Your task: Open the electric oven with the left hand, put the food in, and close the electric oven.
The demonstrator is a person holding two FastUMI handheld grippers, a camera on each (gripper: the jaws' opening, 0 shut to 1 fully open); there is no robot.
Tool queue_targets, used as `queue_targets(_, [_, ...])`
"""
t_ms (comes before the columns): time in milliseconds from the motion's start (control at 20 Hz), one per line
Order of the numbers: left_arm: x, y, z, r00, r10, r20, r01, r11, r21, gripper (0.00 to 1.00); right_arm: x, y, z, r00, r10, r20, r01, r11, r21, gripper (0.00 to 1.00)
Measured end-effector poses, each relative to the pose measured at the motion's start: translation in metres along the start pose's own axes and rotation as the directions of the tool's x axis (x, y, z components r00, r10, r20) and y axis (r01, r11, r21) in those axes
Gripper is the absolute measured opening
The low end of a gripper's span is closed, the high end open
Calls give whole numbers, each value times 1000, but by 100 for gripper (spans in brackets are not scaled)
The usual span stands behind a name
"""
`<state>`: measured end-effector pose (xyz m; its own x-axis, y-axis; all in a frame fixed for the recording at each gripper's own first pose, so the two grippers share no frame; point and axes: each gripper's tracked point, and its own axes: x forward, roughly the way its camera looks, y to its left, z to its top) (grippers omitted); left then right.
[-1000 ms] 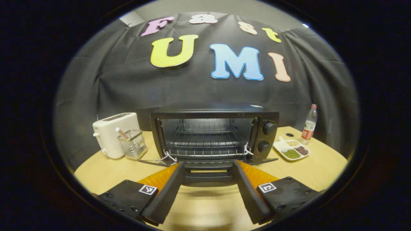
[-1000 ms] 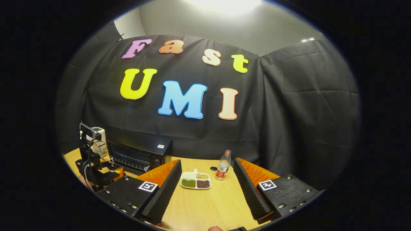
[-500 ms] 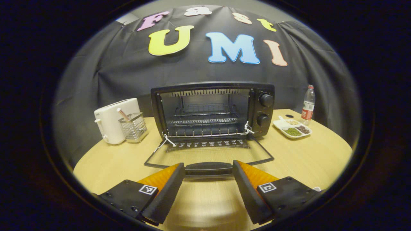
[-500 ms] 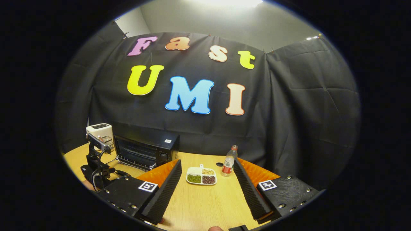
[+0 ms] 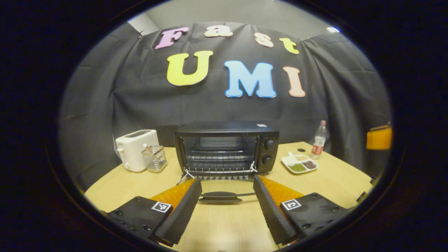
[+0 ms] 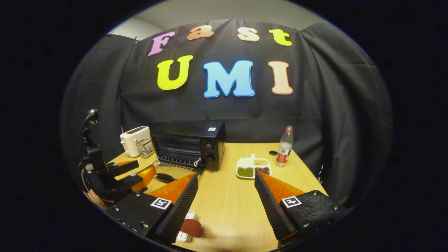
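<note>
The black electric oven (image 5: pixel 226 147) stands mid-table with its glass door (image 5: pixel 224 185) folded down flat and the wire rack showing inside. The door handle (image 5: pixel 219 196) lies between the fingers of my left gripper (image 5: pixel 227 179), which is open and a little short of it, touching nothing. From the right gripper view the oven (image 6: pixel 189 145) is at the left, with the left gripper (image 6: pixel 138 170) in front of it. My right gripper (image 6: pixel 226 175) is open over the table. A dark red piece of food (image 6: pixel 191 228) on a small white plate (image 6: pixel 184 236) lies beside its left finger.
A white toaster (image 5: pixel 136 154) and a wire utensil holder (image 5: pixel 155 158) stand left of the oven. A white divided dish of beans (image 6: pixel 253 167) and a plastic bottle (image 6: pixel 284 144) sit to its right. The round wooden table (image 6: pixel 227 210) ends near both grippers.
The oven door has dropped fully flat and my left gripper has let go of the handle and drawn back. The right gripper has swung left and tilted down, bringing the food into view.
</note>
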<state>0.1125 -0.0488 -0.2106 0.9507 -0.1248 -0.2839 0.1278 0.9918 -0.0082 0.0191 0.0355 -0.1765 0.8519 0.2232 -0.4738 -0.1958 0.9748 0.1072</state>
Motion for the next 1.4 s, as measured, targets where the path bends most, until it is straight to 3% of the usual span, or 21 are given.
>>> queue_targets(300, [-47,0,60,994,26,106,-23,999,-32,100,7,30,-63,973,167,-157,-161,986,53,99])
queue_targets(700, [-99,20,81,979,124,160,-124,992,-14,100,11,44,-132,903,260,-341,-204,960,192,99])
queue_targets(800, [-107,27,80,976,148,159,-147,989,-20,100,13,50,-145,875,301,-379,-210,942,263,96])
queue_targets(900, [-116,34,75,972,181,152,-179,984,-22,100,10,62,-153,830,380,-409,-239,904,355,92])
queue_targets(1050, [-124,37,62,971,202,125,-200,979,-35,98,1,74,-162,770,456,-445,-254,860,442,70])
queue_targets(1150, [-130,39,57,970,214,112,-211,977,-39,100,-4,79,-161,749,493,-442,-268,836,479,75])
queue_targets(1200, [-132,40,55,970,220,108,-217,975,-34,94,-6,83,-162,741,505,-442,-278,830,483,75])
queue_targets(1250, [-134,39,52,969,223,106,-222,975,-28,98,-7,84,-163,735,512,-445,-286,829,481,75])
queue_targets(1300, [-137,37,53,969,225,107,-224,974,-23,98,-3,74,-167,761,465,-452,-251,854,456,75])
queue_targets(1400, [-141,34,54,967,229,109,-229,973,-12,94,-5,73,-168,756,478,-448,-229,833,504,26])
